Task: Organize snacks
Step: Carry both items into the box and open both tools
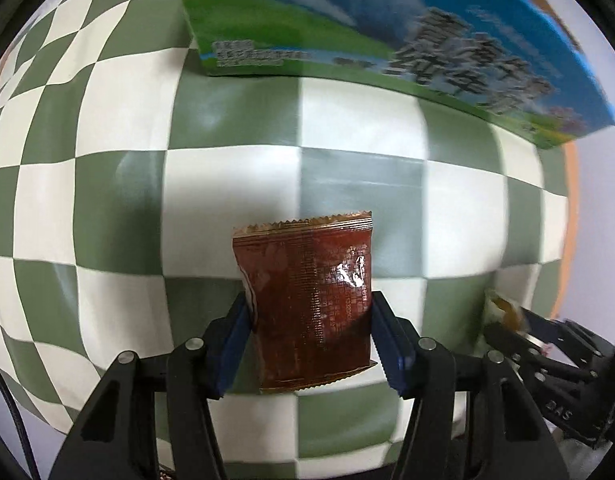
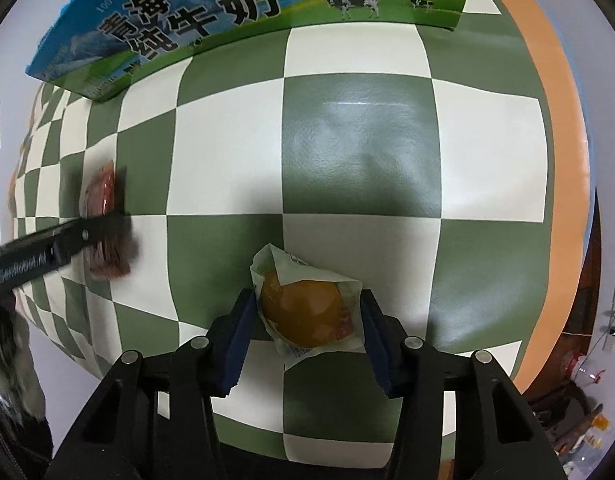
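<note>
1. Low in the left wrist frame, the left hand-held gripper (image 1: 309, 320) is clamped on a red snack packet (image 1: 307, 304) above the checkered bench (image 1: 227, 184).
2. Bottom centre of the right wrist frame, the right hand-held gripper (image 2: 307, 316) grips a wrapped orange pastry (image 2: 305, 312).

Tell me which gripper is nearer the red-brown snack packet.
Left. The left gripper has the red-brown snack packet between its fingers; the right gripper is off to one side, around the bun packet.

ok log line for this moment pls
left gripper: fingers on red-brown snack packet | right gripper: fingers around orange pastry in wrapper | milk carton box behind | checkered cloth
</note>
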### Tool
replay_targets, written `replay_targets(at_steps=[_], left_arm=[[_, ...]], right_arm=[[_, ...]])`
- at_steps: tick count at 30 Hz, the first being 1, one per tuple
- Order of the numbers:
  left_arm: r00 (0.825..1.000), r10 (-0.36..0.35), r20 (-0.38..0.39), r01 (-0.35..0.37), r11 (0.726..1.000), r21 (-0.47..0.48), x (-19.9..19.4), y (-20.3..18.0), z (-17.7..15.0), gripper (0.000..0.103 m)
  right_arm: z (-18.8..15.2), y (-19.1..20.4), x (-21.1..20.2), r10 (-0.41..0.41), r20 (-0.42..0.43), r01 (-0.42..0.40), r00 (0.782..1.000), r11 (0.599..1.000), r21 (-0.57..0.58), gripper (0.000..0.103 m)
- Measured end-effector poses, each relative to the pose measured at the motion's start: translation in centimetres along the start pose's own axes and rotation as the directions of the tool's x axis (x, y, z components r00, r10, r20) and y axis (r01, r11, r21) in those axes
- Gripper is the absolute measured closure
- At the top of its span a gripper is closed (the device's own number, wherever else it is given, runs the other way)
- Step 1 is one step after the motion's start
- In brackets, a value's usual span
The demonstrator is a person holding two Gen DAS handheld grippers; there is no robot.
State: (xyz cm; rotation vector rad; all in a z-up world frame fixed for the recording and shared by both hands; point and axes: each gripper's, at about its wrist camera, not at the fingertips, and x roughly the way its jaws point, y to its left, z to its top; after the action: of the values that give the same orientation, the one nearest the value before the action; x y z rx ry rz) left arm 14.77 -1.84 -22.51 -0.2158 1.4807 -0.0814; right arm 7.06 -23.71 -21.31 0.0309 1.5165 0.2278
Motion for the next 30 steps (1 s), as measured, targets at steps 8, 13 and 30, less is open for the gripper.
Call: replay_targets(at_steps=[8,13,30], left_arm=[[0.989,-0.090,0.118,0.082,0.994,0.072,-7.3,-3.7,2.1,0.048],[0.967,-0.155,0.201,0.131,0.983,0.127,-13.1,-6.5,3.1,0.048],[0.994,-0.076,0.078,0.066,0.990,0.124,-8.9,-10.5,16.2,0.047]], right_arm=[[-0.4,0.1,-5.3,0.107,0.082,-0.110,0.991,0.994,0.022,0.051],[1.8,0.5,-12.5,0.182,0.209,-0.185,0.961,0.983,-0.005,0.051],[18.8,-0.4,-14.5,0.000,0.261,-0.001,0.965,1.000,0.002,0.051]])
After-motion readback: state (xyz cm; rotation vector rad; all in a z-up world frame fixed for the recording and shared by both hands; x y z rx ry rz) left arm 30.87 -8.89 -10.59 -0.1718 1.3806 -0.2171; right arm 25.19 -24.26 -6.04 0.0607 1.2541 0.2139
